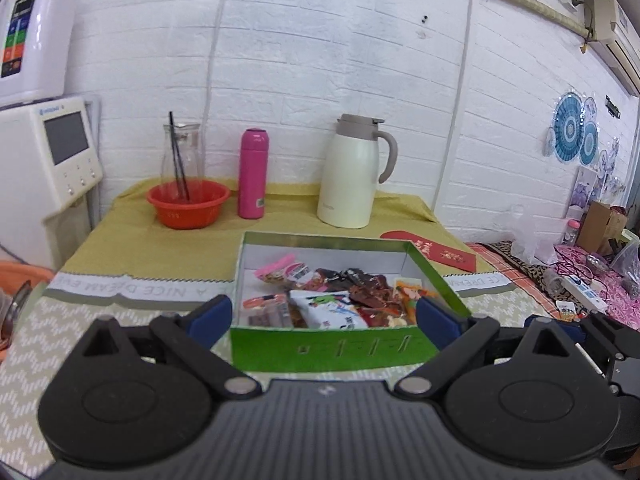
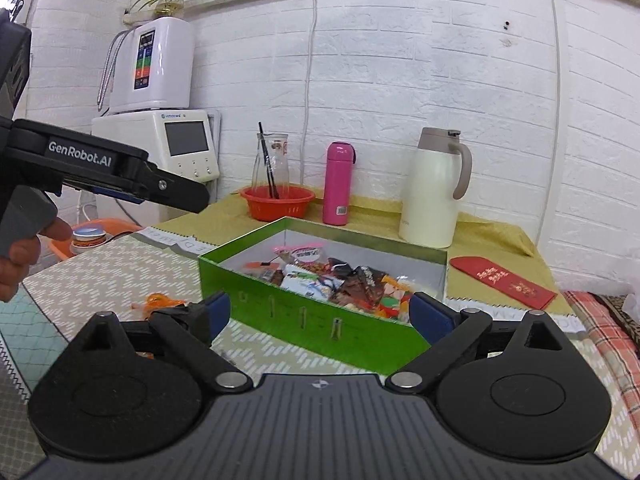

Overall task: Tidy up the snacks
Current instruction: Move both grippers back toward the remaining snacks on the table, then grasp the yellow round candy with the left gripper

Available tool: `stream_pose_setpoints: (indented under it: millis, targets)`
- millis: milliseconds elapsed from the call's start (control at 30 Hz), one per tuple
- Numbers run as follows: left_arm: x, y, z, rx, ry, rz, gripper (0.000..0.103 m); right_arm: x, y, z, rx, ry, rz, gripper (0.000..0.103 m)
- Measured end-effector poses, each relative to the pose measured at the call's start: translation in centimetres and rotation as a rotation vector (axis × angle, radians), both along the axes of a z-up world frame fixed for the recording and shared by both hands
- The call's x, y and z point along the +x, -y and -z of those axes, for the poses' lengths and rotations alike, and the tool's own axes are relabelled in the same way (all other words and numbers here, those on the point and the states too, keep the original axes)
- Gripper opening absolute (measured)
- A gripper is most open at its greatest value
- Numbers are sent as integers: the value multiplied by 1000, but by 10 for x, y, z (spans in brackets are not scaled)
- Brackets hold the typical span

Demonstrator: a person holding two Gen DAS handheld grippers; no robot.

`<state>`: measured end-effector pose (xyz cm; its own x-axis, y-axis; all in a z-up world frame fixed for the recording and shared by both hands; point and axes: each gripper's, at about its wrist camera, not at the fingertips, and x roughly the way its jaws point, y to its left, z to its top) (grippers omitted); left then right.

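While most snacks (image 1: 320, 296) already sit in the green box (image 1: 332, 348) just ahead of your empty, spread-apart left gripper (image 1: 322, 314) and right gripper (image 2: 320, 314), one orange packet (image 2: 160, 303) waits on the bench (image 2: 120, 272), left of the right gripper.

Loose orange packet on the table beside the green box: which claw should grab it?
Probably right: the orange packet lies just by the open right claw; the left claw faces the green box, packet out of its view.
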<state>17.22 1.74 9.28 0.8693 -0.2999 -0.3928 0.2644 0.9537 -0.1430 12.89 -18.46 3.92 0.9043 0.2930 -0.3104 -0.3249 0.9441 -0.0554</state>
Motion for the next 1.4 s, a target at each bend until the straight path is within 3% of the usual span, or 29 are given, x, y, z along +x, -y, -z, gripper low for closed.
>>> stream_pose_setpoints:
  millis: [267,367,600,767,833,900,933,1067,1400]
  targets:
    - [-39,-55,42,-148,-109,-18,97,-21,-40,43,40,-210,-118,103]
    - [-49,-62,59,-157,-153,-21,97,-21,-58,56,40,-270,-162,103]
    - [-50,-81,83,-149,-200,-29,97,-17,-100,61,16,-288,-259,103]
    - [-36,-91,91,-164,-243,-17,94,-6,-114,60,8,-280,-261,95]
    - [-30,-92,95,-166,-257,4,82,-1,-117,59,-8,-273,-254,91]
    - [-24,-94,99,-178,-278,12,69,4,-121,59,-12,-281,-274,76]
    - [-21,-96,100,-185,-286,14,67,6,-124,59,-13,-284,-287,73]
    - [-10,-101,102,-213,-309,26,66,16,-135,63,-19,-297,-304,72]
    - [5,-94,115,-218,-377,85,39,29,-142,72,12,-327,-301,67]
